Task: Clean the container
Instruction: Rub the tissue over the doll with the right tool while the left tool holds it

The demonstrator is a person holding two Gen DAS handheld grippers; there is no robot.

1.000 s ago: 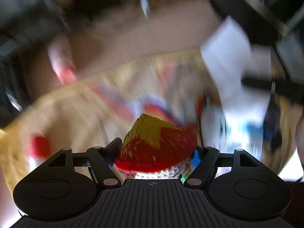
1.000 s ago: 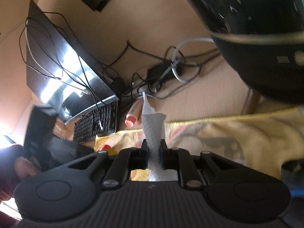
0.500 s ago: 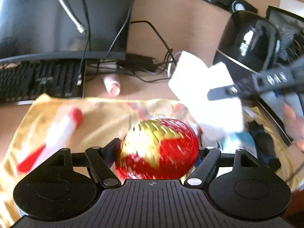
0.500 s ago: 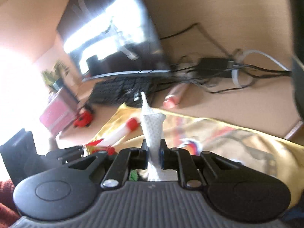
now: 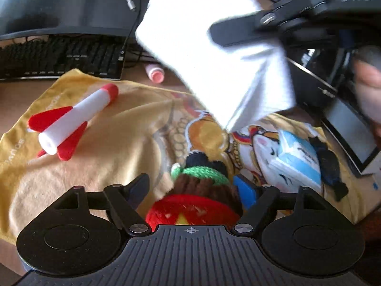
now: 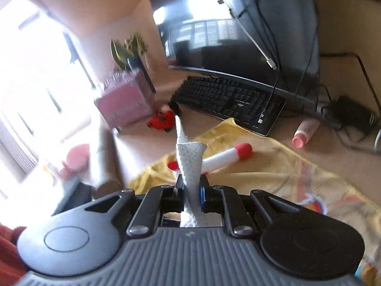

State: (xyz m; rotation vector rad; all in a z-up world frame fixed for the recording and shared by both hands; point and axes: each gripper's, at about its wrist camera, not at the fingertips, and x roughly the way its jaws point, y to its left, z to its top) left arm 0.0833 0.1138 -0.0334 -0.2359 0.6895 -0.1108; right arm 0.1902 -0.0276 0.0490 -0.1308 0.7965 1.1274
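My left gripper (image 5: 190, 186) is shut on a crocheted container (image 5: 200, 200), red and yellow with a brown, green and black end, and holds it just above the yellow cloth (image 5: 107, 155). My right gripper (image 6: 191, 186) is shut on a folded white paper towel (image 6: 190, 164). In the left wrist view that towel (image 5: 214, 54) hangs large above the container, pinched by the right gripper's fingers (image 5: 238, 31) at the upper right.
A red and white toy rocket (image 5: 71, 121) lies on the cloth. A blue and white tissue pack (image 5: 297, 159) lies at the right. A keyboard (image 5: 59, 57), a monitor (image 6: 238, 35), a pink tube (image 5: 156, 72), cables and a black appliance (image 5: 333, 76) stand behind.
The container has turned in my left gripper, so its brown and green end now faces forward. My right gripper has brought the towel closer, over the container.
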